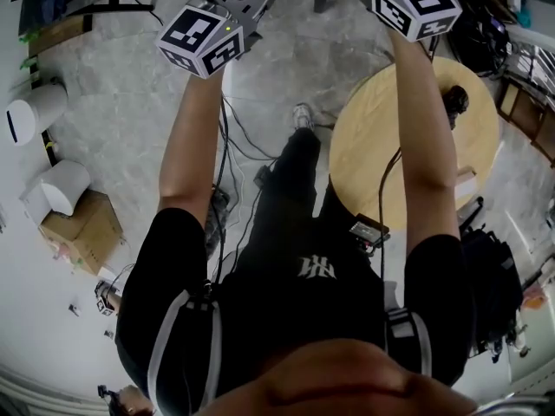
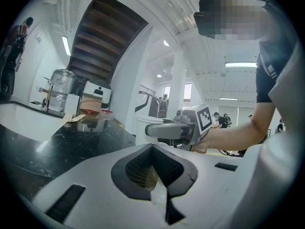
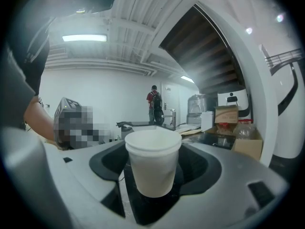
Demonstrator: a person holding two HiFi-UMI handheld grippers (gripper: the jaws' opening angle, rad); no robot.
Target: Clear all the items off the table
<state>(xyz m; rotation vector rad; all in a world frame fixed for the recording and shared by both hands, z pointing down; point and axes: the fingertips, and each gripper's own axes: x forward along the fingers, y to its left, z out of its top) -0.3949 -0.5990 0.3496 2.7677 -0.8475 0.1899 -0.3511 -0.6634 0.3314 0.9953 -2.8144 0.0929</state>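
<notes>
A white paper cup point(image 3: 152, 161) stands upright between the dark pads of my right gripper point(image 3: 153, 187), which is shut on it. My left gripper point(image 2: 156, 175) has its jaws nearly together, with a small tan and white scrap point(image 2: 150, 177) pinched between the pads. In the head view only the marker cubes of the left gripper point(image 1: 201, 38) and the right gripper point(image 1: 416, 3) show at the top, at the ends of outstretched arms; the jaws are out of frame. From the left gripper view the right gripper point(image 2: 164, 129) hangs level at about the same height.
A round wooden table point(image 1: 364, 146) stands at the right, bearing a dark object point(image 1: 455, 102) and a pale box point(image 1: 466, 185). A cardboard box point(image 1: 82, 228), white bins point(image 1: 35, 111) and cables lie on the floor. A black counter point(image 2: 52, 144) holds boxes and a jug.
</notes>
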